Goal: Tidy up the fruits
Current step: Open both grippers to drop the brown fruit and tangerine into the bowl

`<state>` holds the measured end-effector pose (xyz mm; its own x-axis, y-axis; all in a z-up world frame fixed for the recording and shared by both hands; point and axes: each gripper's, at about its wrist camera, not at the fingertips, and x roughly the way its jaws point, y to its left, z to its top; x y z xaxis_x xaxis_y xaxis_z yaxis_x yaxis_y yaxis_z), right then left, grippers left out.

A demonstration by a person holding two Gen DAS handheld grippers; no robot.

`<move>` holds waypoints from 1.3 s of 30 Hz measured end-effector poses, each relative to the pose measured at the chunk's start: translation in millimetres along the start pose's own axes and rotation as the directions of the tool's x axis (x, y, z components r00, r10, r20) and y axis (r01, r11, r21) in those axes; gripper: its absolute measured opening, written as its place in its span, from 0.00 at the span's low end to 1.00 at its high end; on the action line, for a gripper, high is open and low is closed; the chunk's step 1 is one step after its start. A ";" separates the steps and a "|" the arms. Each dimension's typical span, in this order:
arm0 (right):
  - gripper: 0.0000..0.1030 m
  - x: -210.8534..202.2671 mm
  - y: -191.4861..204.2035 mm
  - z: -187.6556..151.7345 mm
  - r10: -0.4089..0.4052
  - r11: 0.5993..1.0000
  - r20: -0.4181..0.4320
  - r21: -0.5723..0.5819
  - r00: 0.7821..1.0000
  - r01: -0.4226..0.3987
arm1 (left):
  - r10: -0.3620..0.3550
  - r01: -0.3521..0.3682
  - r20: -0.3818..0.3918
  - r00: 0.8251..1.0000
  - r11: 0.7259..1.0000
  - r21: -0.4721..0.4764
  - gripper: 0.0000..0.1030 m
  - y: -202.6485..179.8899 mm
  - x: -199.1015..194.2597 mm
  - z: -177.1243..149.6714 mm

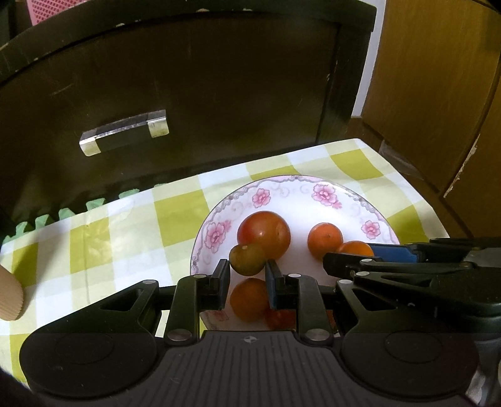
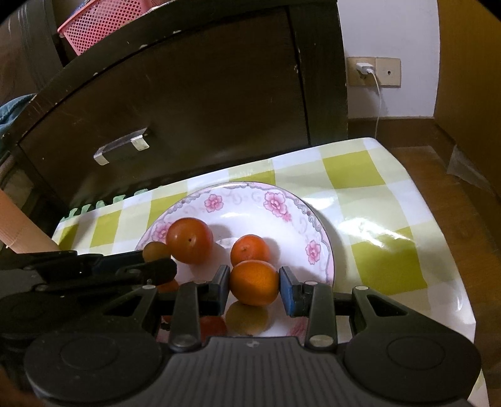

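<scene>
Both grippers sat low over the flowered plate (image 1: 322,191), side by side.

Nearest in the left wrist view: left gripper (image 1: 247,275) closed on a small greenish-brown fruit (image 1: 247,259), both pads against its sides. That fruit touched the big red one (image 1: 264,235) just behind it. Under the fingers an orange fruit (image 1: 249,299) lay on the plate's near part; a red one beside it was mostly hidden by the right finger.

In the right wrist view, the right gripper (image 2: 254,289) had its jaws nearly closed around an orange citrus fruit (image 2: 254,283) — left pad touching, right pad at its edge, so it read as a grip. Below it the glossy plate showed a yellowish blur; could not tell fruit from reflection. Directly behind, touching or just beside it, was a second, smaller orange (image 2: 250,249).

The big red fruit sat left of that one, near the plate's middle. The back half of the plate was bare.

The plate stood on a green-and-white checked tablecloth (image 2: 369,175), toward the far edge of the table. A ribbed tan cup (image 1: 9,297) stood at the far left, well apart from the plate.

Farthest back — a dark cabinet (image 1: 188,94) with a clear handle (image 1: 123,133), a pink basket (image 2: 103,22) on top, and a wall socket with a white charger (image 2: 364,69).
</scene>
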<state>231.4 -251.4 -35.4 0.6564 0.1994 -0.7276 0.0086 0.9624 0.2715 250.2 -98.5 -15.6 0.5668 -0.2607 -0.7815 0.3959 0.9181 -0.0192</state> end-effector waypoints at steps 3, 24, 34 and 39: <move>0.33 2.9 -1.2 0.4 0.007 1.000 -0.005 0.008 1.000 -0.007 | -0.002 0.002 0.001 1.000 1.000 -0.002 0.29 0.4 0.8 0.5; 0.34 -4.2 -0.1 1.8 -0.003 1.000 0.019 0.013 1.000 0.003 | 0.039 -0.040 0.032 0.999 0.999 0.011 0.57 2.0 -13.9 0.7; 0.38 -15.5 4.5 2.9 0.007 1.000 0.044 0.008 0.999 -0.007 | 0.056 -0.057 0.051 0.997 0.998 0.030 0.72 6.3 -35.4 -6.2; 0.39 -19.3 13.5 1.0 0.010 1.000 0.047 -0.019 0.999 -0.009 | 0.054 -0.057 0.039 0.998 0.996 0.062 0.74 9.6 -47.6 -24.6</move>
<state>219.6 -242.4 -17.0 0.6912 0.2003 -0.6944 -0.0118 0.9638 0.2663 209.3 -70.0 6.1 0.6149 -0.2218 -0.7568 0.4069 0.9113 0.0635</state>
